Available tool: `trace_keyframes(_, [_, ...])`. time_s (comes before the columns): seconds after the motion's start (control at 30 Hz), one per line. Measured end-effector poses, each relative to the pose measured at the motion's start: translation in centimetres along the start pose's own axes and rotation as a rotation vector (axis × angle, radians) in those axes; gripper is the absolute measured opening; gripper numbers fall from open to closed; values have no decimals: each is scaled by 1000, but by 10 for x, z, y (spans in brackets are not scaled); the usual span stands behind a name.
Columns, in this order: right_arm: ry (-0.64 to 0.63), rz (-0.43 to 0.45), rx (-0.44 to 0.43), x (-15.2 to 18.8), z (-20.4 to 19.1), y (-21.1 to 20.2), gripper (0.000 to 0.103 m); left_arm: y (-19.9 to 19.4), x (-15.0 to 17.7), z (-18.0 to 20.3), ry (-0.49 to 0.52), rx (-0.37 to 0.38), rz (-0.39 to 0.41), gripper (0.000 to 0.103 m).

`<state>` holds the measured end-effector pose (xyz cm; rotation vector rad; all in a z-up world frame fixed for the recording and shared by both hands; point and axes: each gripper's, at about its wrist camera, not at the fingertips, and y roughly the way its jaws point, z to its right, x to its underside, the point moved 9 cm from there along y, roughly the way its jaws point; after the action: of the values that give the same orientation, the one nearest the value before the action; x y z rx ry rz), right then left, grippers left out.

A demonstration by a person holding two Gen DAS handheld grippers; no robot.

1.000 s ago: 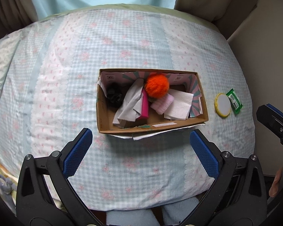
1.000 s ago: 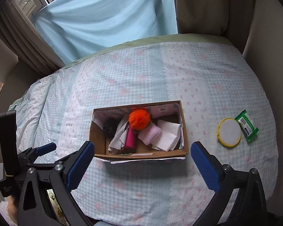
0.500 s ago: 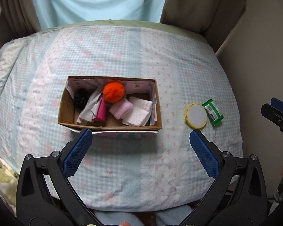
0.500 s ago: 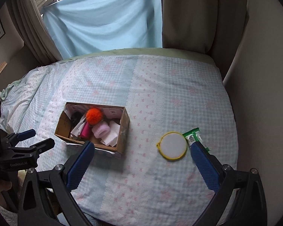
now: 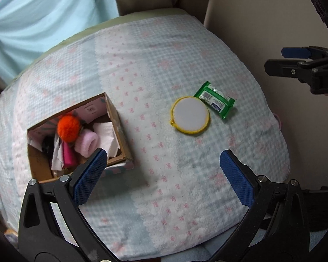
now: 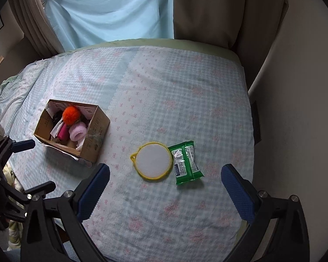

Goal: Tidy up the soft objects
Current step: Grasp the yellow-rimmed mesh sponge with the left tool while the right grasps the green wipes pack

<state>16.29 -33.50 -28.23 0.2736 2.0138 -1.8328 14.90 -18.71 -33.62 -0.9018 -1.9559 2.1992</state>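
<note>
1. In the left wrist view, we see the left gripper point(image 5: 164, 172) with its jaws spread wide and nothing between them; it hangs above the checked bedcover point(image 5: 164, 65).
2. The cardboard box point(image 5: 118, 128) lies beyond the left jaw, and the tip of that jaw overlaps the box's near corner in the picture.
3. Inside the box we can name an orange pompom point(image 5: 68, 127), a pink rolled cloth point(image 5: 87, 143) just beside it, white cloth pieces point(image 5: 106, 134) and a magenta item point(image 5: 68, 156). A dark thing is also there, but we cannot tell what it is.
4. Beyond the gap between the jaws, a little toward the right jaw, lies a round yellow-rimmed pad point(image 5: 190, 114). A green wipes packet point(image 5: 214, 99) touches its far right edge.
5. The right gripper point(image 5: 294, 61) shows at the right border, well apart from the bed things.
6. In the right wrist view, we see the right gripper point(image 6: 165, 186) also with its jaws wide apart and empty.
7. The round pad point(image 6: 153, 159) and the green packet point(image 6: 185, 162) lie side by side just beyond the gap between the jaws, touching each other.
8. The box point(image 6: 96, 135) with the pompom point(image 6: 71, 114) sits beyond the left jaw, well apart from the pad.
9. The left gripper point(image 6: 22, 166) appears at the left border, near the box, its fingers apart.
</note>
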Motion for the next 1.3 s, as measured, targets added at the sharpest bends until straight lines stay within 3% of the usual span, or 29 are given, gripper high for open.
trace_keyframes(0.23, [47, -47, -27, -1, 32, 28, 102, 63, -24, 36, 144, 72, -83, 103])
trace_keyframes(0.43, [25, -146, -41, 12, 55, 93, 102, 149, -18, 56, 228, 111, -181, 103])
trace_keyframes(0.63, [2, -208, -79, 30, 66, 167, 102, 216, -29, 65, 318, 99, -169, 103])
trace_keyframes(0.83, [-21, -248, -118, 43, 67, 222, 101, 260, -22, 79, 443, 134, -187, 103])
trace_keyframes(1.0, [-15, -289, -138, 55, 69, 251, 90, 279, -15, 83, 508, 95, -186, 103])
trace_keyframes(1.13, [-10, -301, -147, 59, 68, 261, 85, 290, -18, 82, 501, 102, -205, 103])
trace_keyframes(1.3, [-36, -297, -135, 56, 69, 262, 69, 295, -24, 82, 494, 118, -202, 103])
